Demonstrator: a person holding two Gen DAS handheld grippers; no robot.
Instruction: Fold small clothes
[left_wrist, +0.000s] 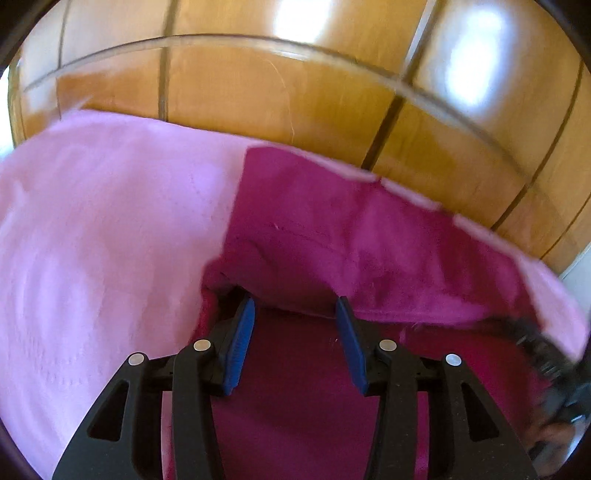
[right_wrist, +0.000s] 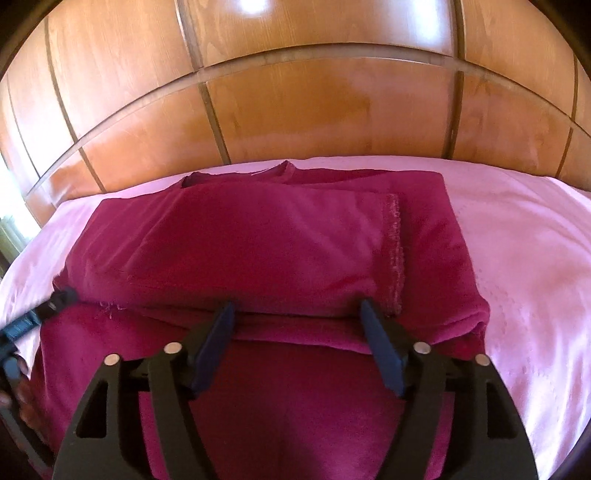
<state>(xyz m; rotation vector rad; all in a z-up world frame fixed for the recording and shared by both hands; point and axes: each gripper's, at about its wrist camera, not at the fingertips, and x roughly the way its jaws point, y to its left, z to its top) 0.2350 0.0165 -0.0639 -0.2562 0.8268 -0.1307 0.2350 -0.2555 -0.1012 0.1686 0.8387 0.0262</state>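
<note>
A magenta garment (right_wrist: 258, 236) lies partly folded on a pink bedsheet (right_wrist: 517, 229). Its folded upper layer has a frayed hem on the right. My right gripper (right_wrist: 297, 314) is open, its fingertips at the near fold edge of the garment, nothing between the jaws. My left gripper (left_wrist: 295, 306) is open, its blue pads (left_wrist: 242, 332) at the garment's (left_wrist: 332, 236) left edge, where the cloth bunches over the left fingertip. The left gripper also shows at the left edge of the right wrist view (right_wrist: 33, 314). The right gripper shows blurred at the right of the left wrist view (left_wrist: 546, 354).
A glossy wooden headboard (right_wrist: 295, 103) with dark panel lines rises just behind the bed. The pink sheet (left_wrist: 92, 229) spreads wide to the left of the garment. A bright window strip (right_wrist: 11, 221) sits at far left.
</note>
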